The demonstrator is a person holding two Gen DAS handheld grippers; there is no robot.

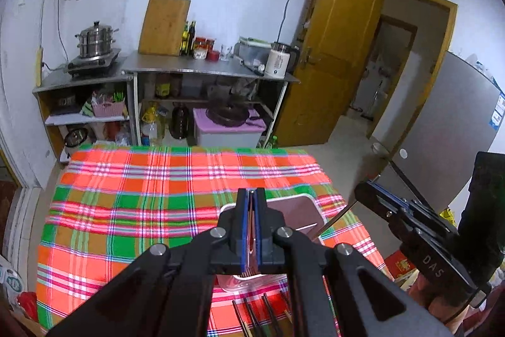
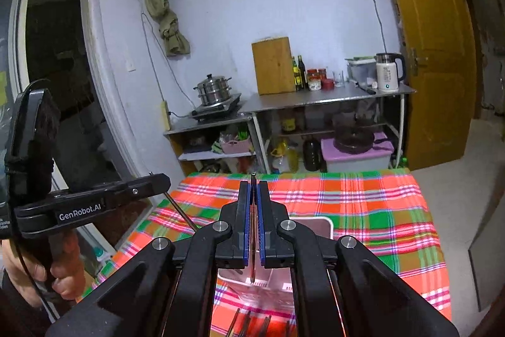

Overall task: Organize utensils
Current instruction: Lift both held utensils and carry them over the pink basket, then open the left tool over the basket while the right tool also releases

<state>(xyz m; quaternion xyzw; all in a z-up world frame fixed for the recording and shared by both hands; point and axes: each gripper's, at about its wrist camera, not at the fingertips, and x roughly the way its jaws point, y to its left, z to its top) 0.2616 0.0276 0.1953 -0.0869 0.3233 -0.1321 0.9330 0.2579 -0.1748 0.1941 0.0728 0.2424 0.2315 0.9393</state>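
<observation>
My left gripper (image 1: 251, 195) is shut on a thin chopstick (image 1: 251, 229) held upright between its blue pads, above a pink utensil box (image 1: 303, 207) on the plaid tablecloth (image 1: 142, 195). My right gripper (image 2: 253, 188) is shut on another dark chopstick (image 2: 252, 255), above the same pink box (image 2: 318, 225). Each gripper also shows from the side in the other view, the right one (image 1: 366, 190) and the left one (image 2: 164, 179), each with a chopstick sticking down. Several chopsticks (image 1: 252, 318) lie on the cloth near the table's front edge, also in the right wrist view (image 2: 249, 322).
Behind the table stands a steel counter (image 1: 205, 68) with a cutting board, bottles, jars and a white kettle (image 1: 277, 60). A steamer pot (image 1: 94, 41) sits on a stove at the left. A purple-lidded bin (image 1: 228, 128) stands under the counter. A wooden door (image 1: 331, 52) is open at the right.
</observation>
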